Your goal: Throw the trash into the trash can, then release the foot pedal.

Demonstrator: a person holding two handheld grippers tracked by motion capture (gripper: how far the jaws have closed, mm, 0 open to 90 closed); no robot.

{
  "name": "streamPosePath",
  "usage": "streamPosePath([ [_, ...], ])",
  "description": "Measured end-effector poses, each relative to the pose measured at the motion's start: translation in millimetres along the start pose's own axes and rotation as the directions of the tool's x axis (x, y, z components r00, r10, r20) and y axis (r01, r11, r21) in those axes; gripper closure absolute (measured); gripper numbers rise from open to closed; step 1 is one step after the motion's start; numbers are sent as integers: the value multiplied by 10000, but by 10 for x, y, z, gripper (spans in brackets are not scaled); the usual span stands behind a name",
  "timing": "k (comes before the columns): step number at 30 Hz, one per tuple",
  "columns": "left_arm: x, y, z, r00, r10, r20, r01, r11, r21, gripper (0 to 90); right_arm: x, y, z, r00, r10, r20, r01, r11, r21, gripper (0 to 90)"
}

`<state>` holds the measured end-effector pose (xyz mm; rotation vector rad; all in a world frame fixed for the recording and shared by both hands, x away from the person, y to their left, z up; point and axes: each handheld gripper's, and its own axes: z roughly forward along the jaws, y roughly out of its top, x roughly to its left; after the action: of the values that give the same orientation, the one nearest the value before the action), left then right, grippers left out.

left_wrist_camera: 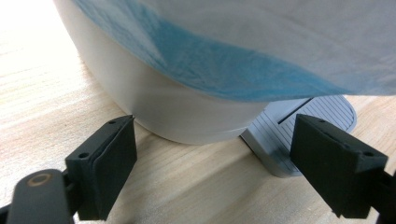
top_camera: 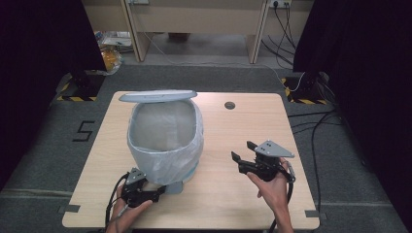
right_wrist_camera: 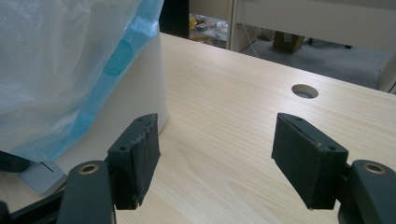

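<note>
Pedal [left_wrist_camera: 303, 130] of bin [top_camera: 165, 141] sits at near edge base, directly ahead of left gripper [top_camera: 158, 193], jaws wide, empty. Right gripper [top_camera: 243, 151], also wide and empty, is well off right.
</note>
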<state>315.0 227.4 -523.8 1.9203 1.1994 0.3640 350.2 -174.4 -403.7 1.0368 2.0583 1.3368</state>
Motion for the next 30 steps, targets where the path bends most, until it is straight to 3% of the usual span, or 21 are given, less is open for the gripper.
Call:
streamPosePath([
  [15, 1, 0, -1, 10000, -1, 3, 1, 10000, 3, 142, -16, -196, 59, 9999, 103, 51, -106, 9985, 546, 293],
  [30, 2, 0, -1, 10000, 4, 4, -4, 10000, 0, 142, -22, -227, 96, 9999, 129, 8, -129, 9976, 677, 293],
])
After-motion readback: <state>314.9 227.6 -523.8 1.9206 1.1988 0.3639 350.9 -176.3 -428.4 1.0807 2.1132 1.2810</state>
